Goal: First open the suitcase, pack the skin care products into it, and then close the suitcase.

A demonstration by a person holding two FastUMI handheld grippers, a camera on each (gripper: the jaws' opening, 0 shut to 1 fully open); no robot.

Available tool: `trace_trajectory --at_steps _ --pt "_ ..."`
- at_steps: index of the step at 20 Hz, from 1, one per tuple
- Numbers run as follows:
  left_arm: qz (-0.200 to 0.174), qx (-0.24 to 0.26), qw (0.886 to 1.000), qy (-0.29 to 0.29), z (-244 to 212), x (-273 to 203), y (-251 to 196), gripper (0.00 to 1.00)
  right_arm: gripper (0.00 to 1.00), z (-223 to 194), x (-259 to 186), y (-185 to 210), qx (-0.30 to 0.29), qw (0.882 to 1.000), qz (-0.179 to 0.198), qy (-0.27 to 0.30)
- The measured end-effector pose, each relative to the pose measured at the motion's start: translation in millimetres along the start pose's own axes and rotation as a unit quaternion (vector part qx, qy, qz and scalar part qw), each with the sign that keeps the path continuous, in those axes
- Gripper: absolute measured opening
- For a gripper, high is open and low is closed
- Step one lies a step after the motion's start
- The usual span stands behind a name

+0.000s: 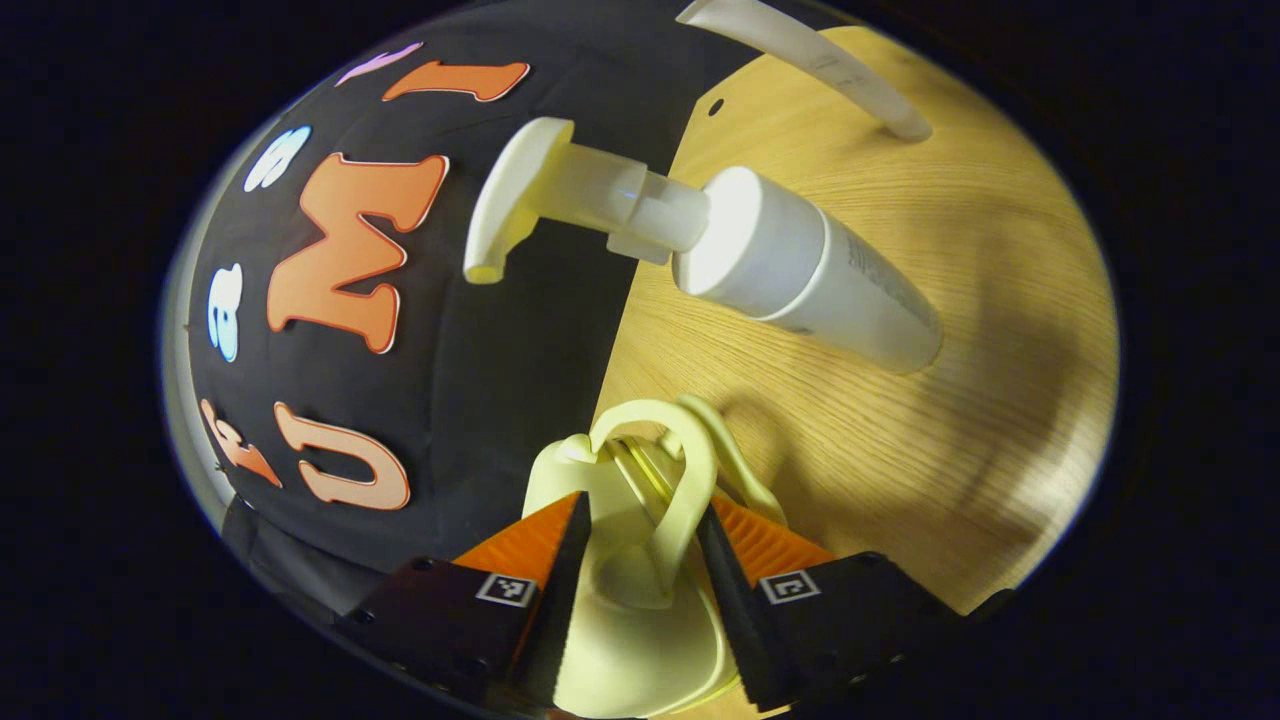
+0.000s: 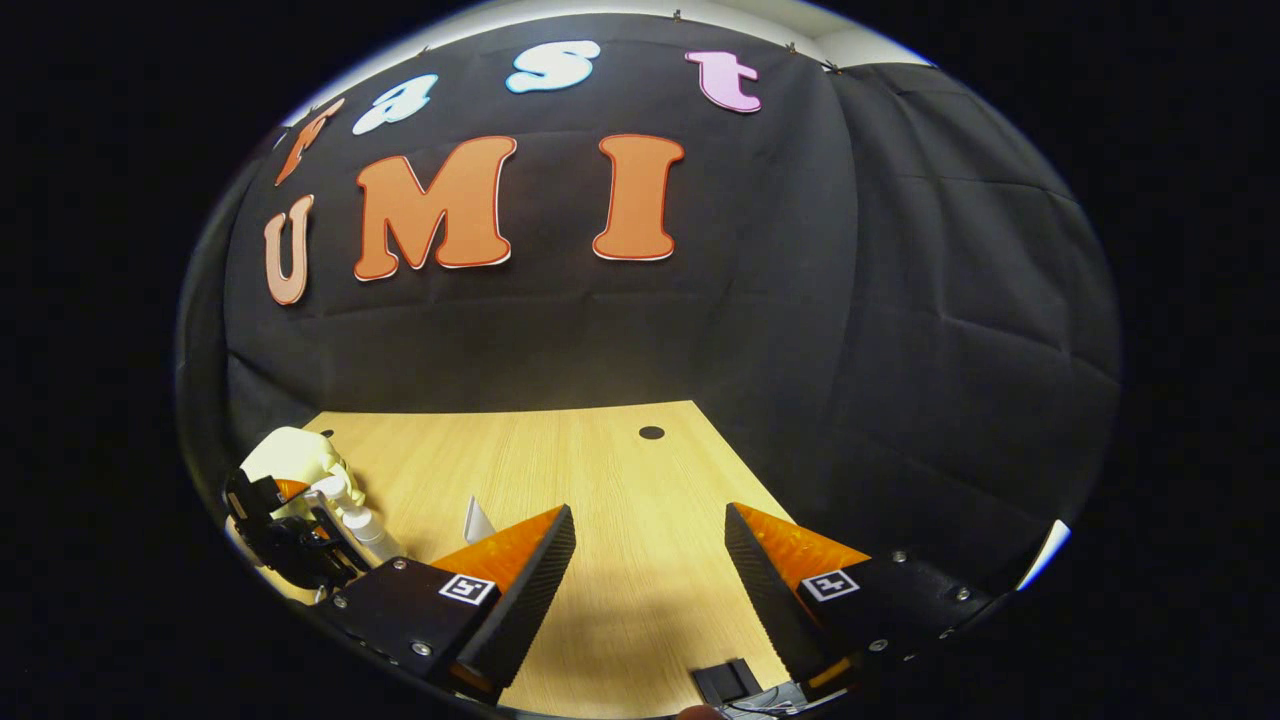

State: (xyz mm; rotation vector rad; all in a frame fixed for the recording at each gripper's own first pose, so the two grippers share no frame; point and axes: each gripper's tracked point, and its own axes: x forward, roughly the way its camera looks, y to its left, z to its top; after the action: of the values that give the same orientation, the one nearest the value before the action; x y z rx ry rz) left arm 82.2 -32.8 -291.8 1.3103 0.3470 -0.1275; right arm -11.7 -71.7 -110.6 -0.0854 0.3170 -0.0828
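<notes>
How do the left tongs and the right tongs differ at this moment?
The left tongs are closed on a pale yellow pump bottle; the right tongs stand open and hold nothing. The left tongs are turned sideways, so the wooden table looks tilted beside a white pump bottle; the right tongs are level above the table. Both are above the same table.

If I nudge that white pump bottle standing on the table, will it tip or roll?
The pump bottle is tall and narrow on a small base, so it likely tips easily. Its round body would probably roll on the smooth table, though the sideways nozzle may stop it. It looks like light plastic.
</notes>
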Motion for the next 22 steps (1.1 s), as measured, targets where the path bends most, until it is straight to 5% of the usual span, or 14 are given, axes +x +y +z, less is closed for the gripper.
trace_trajectory --at_steps 5,10,17,22 --pt "-0.043 -0.005 0.999 0.003 4.2 -4.1 1.7 0.07 0.96 3.0 -3.4 6.7 0.001 1.000 -0.003 -0.005" --pt "-0.082 -0.147 0.986 -0.001 -4.1 -28.2 58.5 0.04 0.96 19.5 -5.3 39.5 0.014 0.999 0.022 -0.020" --pt "-0.123 -0.342 0.931 -0.029 -28.9 -50.2 161.3 0.04 0.96 46.3 3.7 102.4 0.025 0.997 0.058 -0.040" --pt "-0.139 -0.407 0.903 -0.022 -83.3 -27.8 176.9 0.03 0.96 68.7 -6.0 139.8 0.046 0.997 0.035 -0.055"
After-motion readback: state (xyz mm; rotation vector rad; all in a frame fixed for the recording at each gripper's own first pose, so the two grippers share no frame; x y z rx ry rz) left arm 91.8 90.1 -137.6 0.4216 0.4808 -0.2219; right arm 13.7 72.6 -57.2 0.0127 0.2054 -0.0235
